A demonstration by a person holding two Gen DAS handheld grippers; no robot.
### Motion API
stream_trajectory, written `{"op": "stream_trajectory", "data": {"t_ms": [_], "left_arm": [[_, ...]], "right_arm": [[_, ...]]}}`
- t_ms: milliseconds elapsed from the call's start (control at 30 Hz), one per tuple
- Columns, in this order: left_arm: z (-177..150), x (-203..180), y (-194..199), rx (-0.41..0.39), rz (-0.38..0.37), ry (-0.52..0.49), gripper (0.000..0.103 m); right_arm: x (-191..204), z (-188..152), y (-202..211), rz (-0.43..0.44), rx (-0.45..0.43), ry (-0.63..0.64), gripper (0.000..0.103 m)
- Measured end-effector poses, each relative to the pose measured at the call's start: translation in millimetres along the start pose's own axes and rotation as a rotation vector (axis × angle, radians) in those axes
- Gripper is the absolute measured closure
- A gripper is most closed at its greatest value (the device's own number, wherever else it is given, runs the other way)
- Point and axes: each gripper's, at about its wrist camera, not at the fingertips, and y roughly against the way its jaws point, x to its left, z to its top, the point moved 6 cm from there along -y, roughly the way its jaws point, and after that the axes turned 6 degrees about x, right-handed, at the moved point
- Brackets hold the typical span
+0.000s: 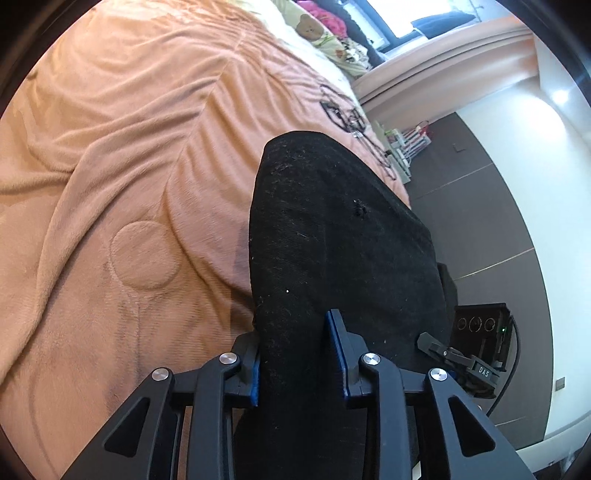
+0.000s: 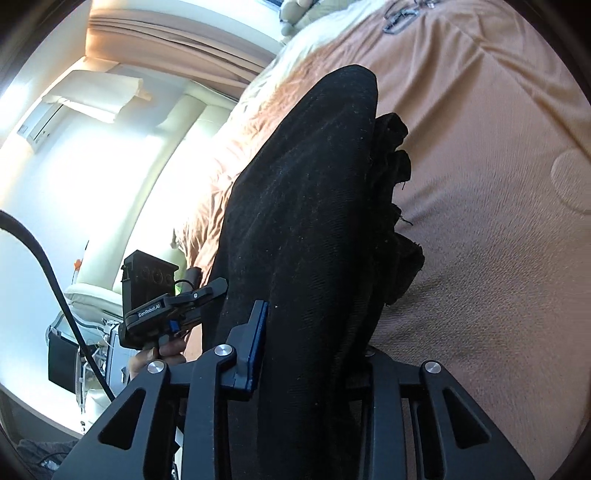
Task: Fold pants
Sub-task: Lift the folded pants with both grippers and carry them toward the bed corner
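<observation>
The black pants (image 1: 332, 229) hang as a thick bundle over an orange blanket (image 1: 129, 147) on a bed. My left gripper (image 1: 295, 332) is shut on them, its blue pads pressing the cloth from both sides. In the right wrist view the pants (image 2: 303, 184) rise in a long fold with ragged hems at the right. My right gripper (image 2: 314, 332) holds them too: one blue pad lies against the cloth and the other finger is hidden under it. Each gripper appears in the other's view, the right gripper (image 1: 458, 358) beside the pants and the left gripper (image 2: 177, 306) held by a hand (image 2: 162, 350).
A tangle of black cords (image 1: 347, 114) lies on the blanket's far part, near a bear-print pillow (image 1: 310, 26). Dark floor (image 1: 480, 221) runs beside the bed, with a black box (image 1: 480, 325) on it. A black cable (image 2: 44, 266) crosses the right wrist view's left side.
</observation>
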Motion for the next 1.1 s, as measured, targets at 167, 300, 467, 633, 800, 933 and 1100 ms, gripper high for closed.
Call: {"op": "stream_trajectory", "data": {"t_ms": [167, 300, 467, 633, 800, 933, 1100], "left_arm": [[-2, -23, 9, -0.021, -0.021, -0.037, 0.072], [-1, -45, 7, -0.022, -0.035, -0.07, 0.072], [-5, -78, 7, -0.019, -0.058, -0.12, 0.072], [-14, -110, 5, -0.021, -0.089, -0.168, 0.072], [-23, -140, 1, -0.02, -0.114, -0.198, 0.072], [-32, -165, -2, -0.021, -0.135, -0.221, 0.072], [-43, -200, -11, -0.013, -0.138, -0.272, 0.072]], "right_arm": [[9, -2, 9, -0.008, -0.039, 0.025, 0.076], [13, -9, 20, -0.019, -0.072, 0.034, 0.076], [16, -26, 52, -0.038, -0.113, 0.045, 0.076], [16, -38, 83, -0.058, -0.153, 0.055, 0.076], [17, -53, 116, -0.077, -0.176, 0.06, 0.076], [16, -56, 144, -0.053, -0.192, 0.058, 0.076], [4, -64, 193, -0.049, -0.229, 0.067, 0.076]]}}
